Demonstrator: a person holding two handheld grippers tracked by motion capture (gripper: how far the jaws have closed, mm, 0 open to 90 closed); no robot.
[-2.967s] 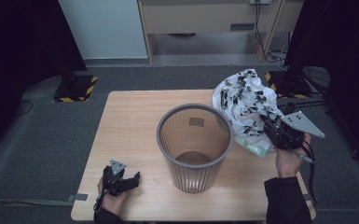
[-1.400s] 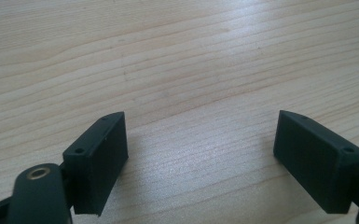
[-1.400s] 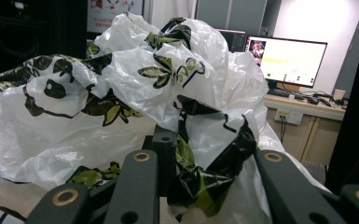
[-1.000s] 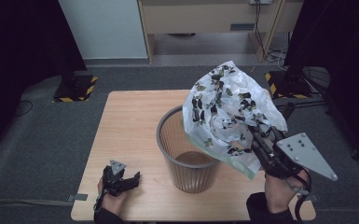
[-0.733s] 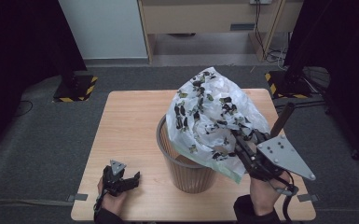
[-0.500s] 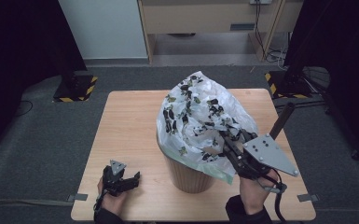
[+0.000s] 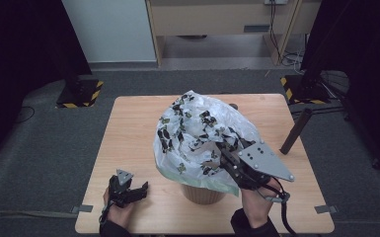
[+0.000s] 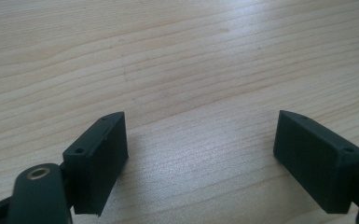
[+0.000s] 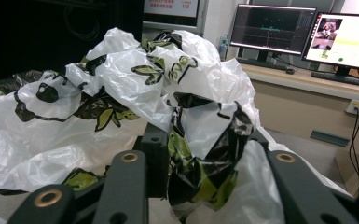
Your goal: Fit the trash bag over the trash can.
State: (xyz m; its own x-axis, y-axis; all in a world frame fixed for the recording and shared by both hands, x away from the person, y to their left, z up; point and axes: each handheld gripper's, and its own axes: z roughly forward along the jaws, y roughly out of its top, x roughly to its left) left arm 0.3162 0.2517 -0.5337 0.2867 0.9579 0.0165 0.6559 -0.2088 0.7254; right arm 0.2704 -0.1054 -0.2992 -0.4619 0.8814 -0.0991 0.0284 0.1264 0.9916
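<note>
Lining: we held the patterned plastic bag (image 7: 197,136) over the wastebasket (image 7: 203,193), not yet fitted.
Right gripper (image 7: 225,159): jaws just loosening, bag bunched between.
Left gripper (image 7: 137,190): released, empty.

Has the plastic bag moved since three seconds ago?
Yes. The plastic bag, between the just-opening right gripper jaws, moved left from beside the bin to over it.

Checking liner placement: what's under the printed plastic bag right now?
The printed plastic bag drapes over the bin, whose base shows below. Rim and inside are covered. The right gripper has bag plastic between its fingers.
</note>
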